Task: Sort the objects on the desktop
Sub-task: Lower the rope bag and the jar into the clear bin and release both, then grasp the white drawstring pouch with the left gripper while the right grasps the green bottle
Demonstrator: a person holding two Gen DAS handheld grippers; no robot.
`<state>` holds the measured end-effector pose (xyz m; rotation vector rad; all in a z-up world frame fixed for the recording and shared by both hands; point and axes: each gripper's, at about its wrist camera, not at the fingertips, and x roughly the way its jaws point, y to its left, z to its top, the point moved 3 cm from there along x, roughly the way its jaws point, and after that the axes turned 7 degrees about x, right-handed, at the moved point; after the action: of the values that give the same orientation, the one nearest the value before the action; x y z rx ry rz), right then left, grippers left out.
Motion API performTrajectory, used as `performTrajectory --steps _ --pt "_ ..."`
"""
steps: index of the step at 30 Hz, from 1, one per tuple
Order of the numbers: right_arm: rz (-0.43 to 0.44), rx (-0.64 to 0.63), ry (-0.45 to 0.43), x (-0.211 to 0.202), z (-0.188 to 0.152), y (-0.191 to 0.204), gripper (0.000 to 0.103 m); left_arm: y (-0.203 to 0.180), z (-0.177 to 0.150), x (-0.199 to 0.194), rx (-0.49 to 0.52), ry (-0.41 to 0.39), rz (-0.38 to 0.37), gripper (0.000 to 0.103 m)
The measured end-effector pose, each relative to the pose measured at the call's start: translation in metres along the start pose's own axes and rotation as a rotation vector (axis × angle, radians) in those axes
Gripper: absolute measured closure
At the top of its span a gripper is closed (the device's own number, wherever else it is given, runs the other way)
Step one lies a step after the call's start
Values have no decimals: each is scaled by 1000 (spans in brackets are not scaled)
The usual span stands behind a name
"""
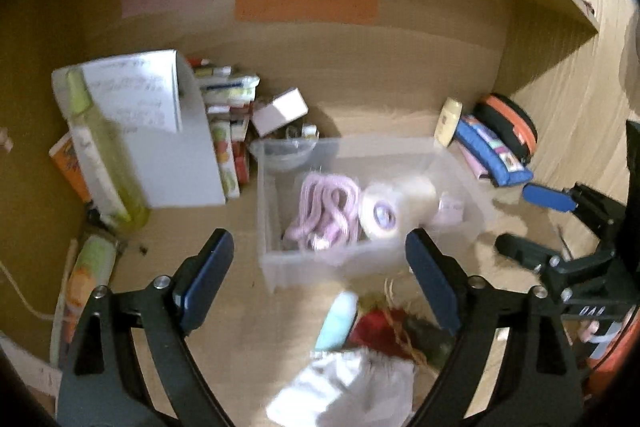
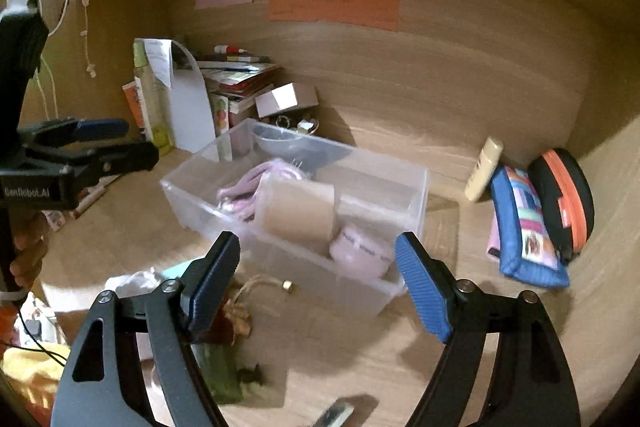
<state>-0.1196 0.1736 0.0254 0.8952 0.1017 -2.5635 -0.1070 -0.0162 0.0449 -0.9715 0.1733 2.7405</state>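
Loose clutter (image 1: 360,331) lies between our spread, empty left gripper (image 1: 320,283) fingers, short of the clear bin (image 1: 276,267); right gripper (image 2: 318,283) likewise spread, empty.

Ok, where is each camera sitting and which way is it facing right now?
Left wrist: on the left gripper, facing the clear bin and back wall; its open fingers show, right gripper at right edge.
Right wrist: on the right gripper, facing the bin from its right; left gripper at left.
Shared: bin, orange note, blue pouch.
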Motion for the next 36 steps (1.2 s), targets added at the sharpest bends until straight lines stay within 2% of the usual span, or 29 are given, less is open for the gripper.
performTrajectory --steps 5,10,19,25,28,30,36 --pt "8 8 20 -4 -16 2 25 1 -29 3 -21 65 7 15" --pt "16 12 51 -3 -34 6 25 3 -55 8 -47 135 -20 15" --pt "85 -5 142 3 -67 24 25 -16 -97 11 5 215 -86 15" --pt "103 -19 211 19 -85 34 25 -23 -108 18 -14 255 -141 15" --pt "118 -12 240 27 -92 34 26 -30 -113 25 13 285 -162 14" --pt "119 -9 251 31 -94 33 26 -35 -116 29 46 292 -153 10" --pt "143 11 285 44 -99 31 26 -42 -116 40 62 301 -144 6"
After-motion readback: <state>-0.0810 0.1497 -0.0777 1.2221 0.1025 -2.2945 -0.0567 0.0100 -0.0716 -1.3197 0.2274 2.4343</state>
